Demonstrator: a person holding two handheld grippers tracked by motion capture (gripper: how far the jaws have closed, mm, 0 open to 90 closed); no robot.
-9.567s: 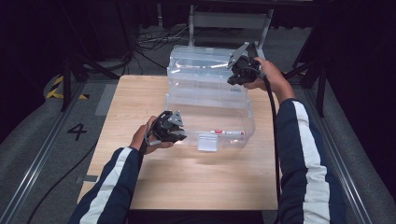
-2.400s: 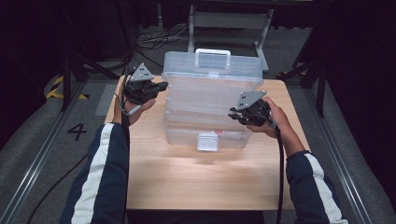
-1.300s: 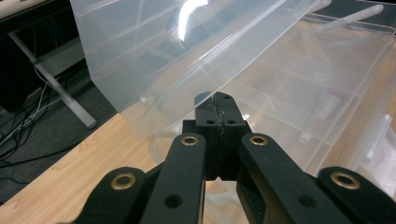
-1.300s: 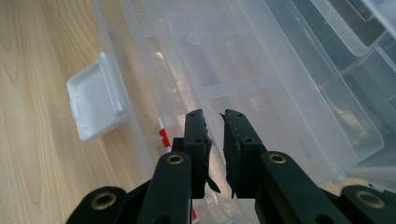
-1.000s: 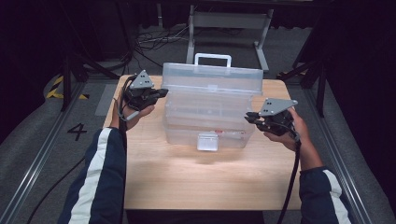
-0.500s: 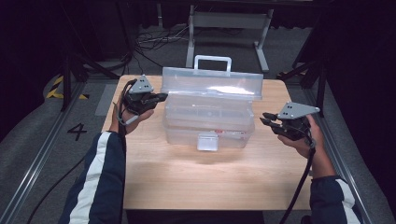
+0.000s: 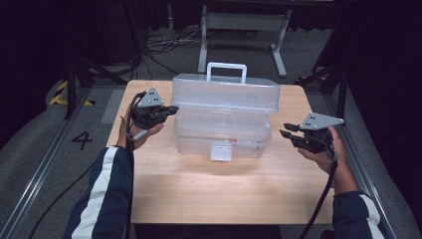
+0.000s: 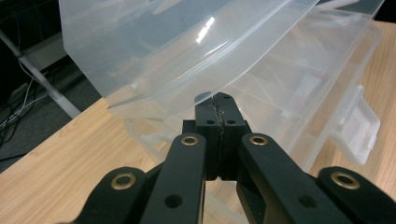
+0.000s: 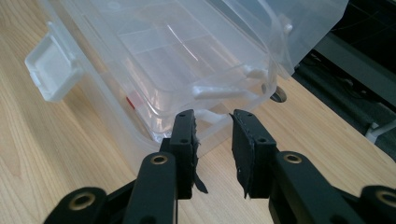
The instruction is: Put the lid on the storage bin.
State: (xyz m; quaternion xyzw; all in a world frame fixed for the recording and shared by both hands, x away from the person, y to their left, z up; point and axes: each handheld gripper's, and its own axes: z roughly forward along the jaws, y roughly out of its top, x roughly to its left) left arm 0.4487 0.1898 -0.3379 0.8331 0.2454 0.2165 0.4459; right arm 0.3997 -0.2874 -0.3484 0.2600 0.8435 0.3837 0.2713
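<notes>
The clear plastic hinged toolbox (image 7: pixel 222 127) stands mid-table, lid (image 7: pixel 226 92) partly raised. My left gripper (image 7: pixel 166 110), jaws pressed together, sits under the lid's left edge. My right gripper (image 7: pixel 284 130), jaws just opening with nothing between them, is near the box's right end, not touching it.

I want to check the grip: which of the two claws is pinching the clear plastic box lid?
The left claw: jaws shut on the clear plastic lid's edge. The right claw stands open, apart.

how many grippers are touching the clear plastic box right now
1. The left gripper is shut at the lid edge of the clear plastic box, on its left end. The right gripper, jaws just opening with nothing between them, sits apart off the box's right end.
</notes>
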